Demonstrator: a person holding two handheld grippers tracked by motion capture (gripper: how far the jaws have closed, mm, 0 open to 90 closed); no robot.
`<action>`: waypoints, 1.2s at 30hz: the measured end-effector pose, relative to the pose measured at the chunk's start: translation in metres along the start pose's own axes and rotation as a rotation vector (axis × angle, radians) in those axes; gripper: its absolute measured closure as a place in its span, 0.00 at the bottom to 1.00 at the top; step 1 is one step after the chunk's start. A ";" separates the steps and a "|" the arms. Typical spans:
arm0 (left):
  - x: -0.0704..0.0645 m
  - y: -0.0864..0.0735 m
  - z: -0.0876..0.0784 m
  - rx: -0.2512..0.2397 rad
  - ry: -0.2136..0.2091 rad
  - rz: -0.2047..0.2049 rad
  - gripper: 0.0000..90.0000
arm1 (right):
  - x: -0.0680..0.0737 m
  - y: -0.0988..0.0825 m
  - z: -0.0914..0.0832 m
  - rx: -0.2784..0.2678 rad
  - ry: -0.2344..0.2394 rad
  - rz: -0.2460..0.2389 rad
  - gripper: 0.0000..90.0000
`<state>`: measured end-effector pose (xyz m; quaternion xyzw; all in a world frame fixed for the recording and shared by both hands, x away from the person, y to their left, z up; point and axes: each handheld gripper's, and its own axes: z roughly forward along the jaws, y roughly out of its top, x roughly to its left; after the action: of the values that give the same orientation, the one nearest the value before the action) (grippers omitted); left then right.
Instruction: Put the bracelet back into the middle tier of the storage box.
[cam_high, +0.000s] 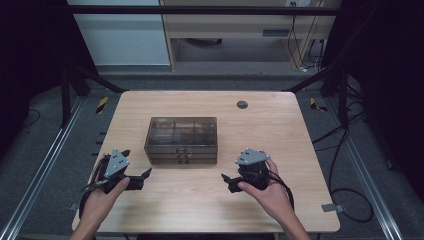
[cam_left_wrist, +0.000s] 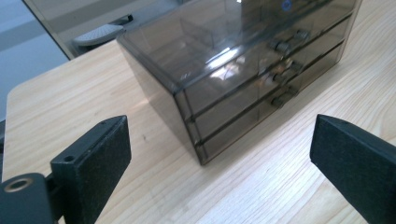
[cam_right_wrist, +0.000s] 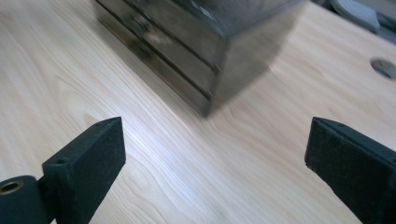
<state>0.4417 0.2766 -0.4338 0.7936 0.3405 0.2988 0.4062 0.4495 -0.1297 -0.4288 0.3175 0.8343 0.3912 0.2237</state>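
Sitting at centre frame on the table (cam_high: 300, 140): one smoky clear drawer box (cam_high: 181, 140), three stacked drawers, knobs facing the person. Left gripper (cam_high: 145, 175) lower left, right gripper (cam_high: 226, 178) lower right; both jaws wide, empty, angled inward, likely flanking it before a grasp.

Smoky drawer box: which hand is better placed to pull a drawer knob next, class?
Probably left. The left tongs stand open, facing the drawer box's knobs; the right tongs face its corner, knobs blurred.
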 end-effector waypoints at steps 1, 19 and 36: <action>0.002 -0.004 0.001 -0.003 0.001 0.015 0.06 | -0.005 -0.009 0.000 0.027 -0.013 0.011 0.07; 0.019 -0.034 0.015 0.027 0.033 -0.037 0.05 | -0.051 -0.073 -0.009 0.040 -0.088 0.167 0.07; 0.034 -0.033 0.024 0.008 0.059 -0.059 0.05 | -0.085 -0.091 -0.011 0.019 -0.167 0.266 0.08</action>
<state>0.4700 0.3068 -0.4675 0.7758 0.3767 0.3086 0.4012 0.4697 -0.2401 -0.4839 0.4588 0.7670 0.3817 0.2355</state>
